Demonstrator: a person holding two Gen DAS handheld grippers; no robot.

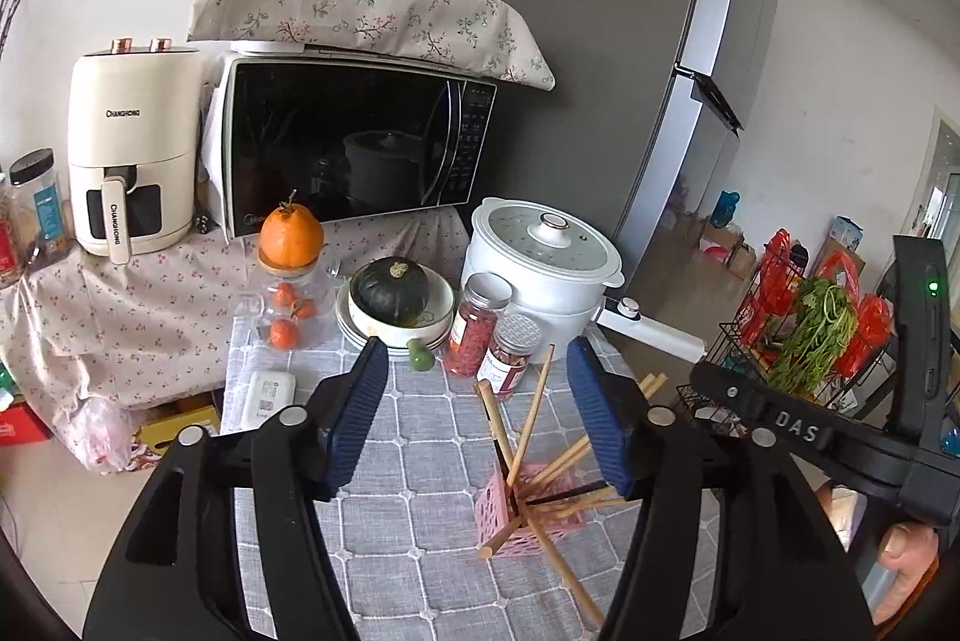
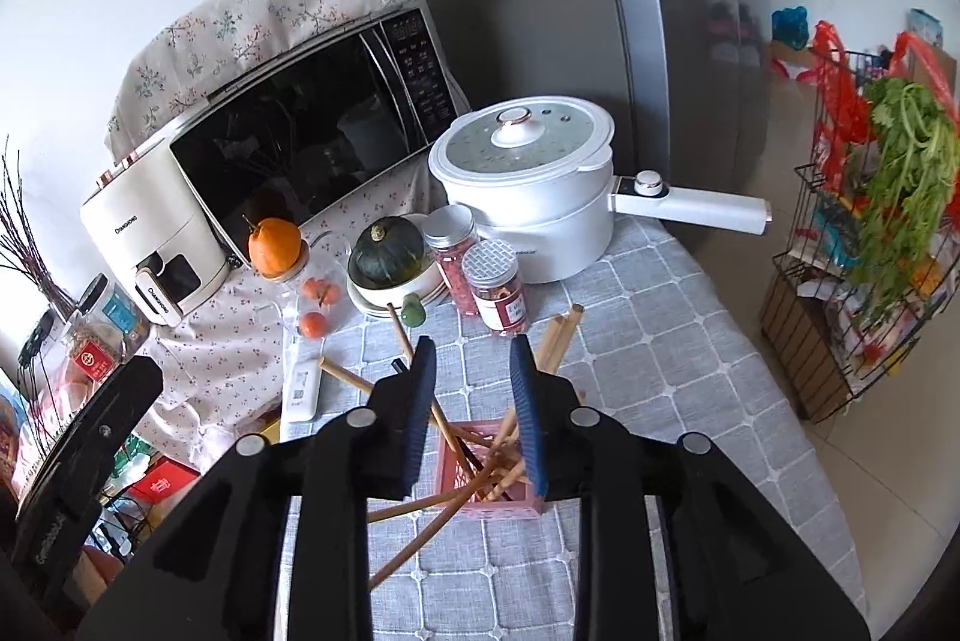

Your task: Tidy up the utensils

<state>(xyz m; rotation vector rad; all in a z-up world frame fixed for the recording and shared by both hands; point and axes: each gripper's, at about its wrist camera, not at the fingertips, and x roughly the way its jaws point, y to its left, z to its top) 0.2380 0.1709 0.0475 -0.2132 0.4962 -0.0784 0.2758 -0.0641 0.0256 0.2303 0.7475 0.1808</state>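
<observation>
- Pink plastic lattice basket (image 1: 528, 515), a small square holder, stands on the grey quilted cloth of the counter (image 1: 420, 437), and a loose bundle of long wooden chopsticks (image 1: 528, 431) sits in it, splayed out in all directions.
- Most sticks already stand with one end in the basket, so the gathering looks largely done; several lean far over its rim, and in the right wrist view a pair near the red-filled jar (image 2: 503, 290) may lie on the cloth outside it, though the black tool bodies hide their lower ends.
- The left tool (image 1: 477, 383) is spread wide, released, with nothing between its blue pads, and hangs over the counter just left of the basket.
- The right tool (image 2: 474, 389) hovers right above the basket, jaws parted and empty; sticks pass behind its pads, but none appears pinched.
- What seems left: bring in any stray sticks and tidy the fan into an upright bunch.
</observation>
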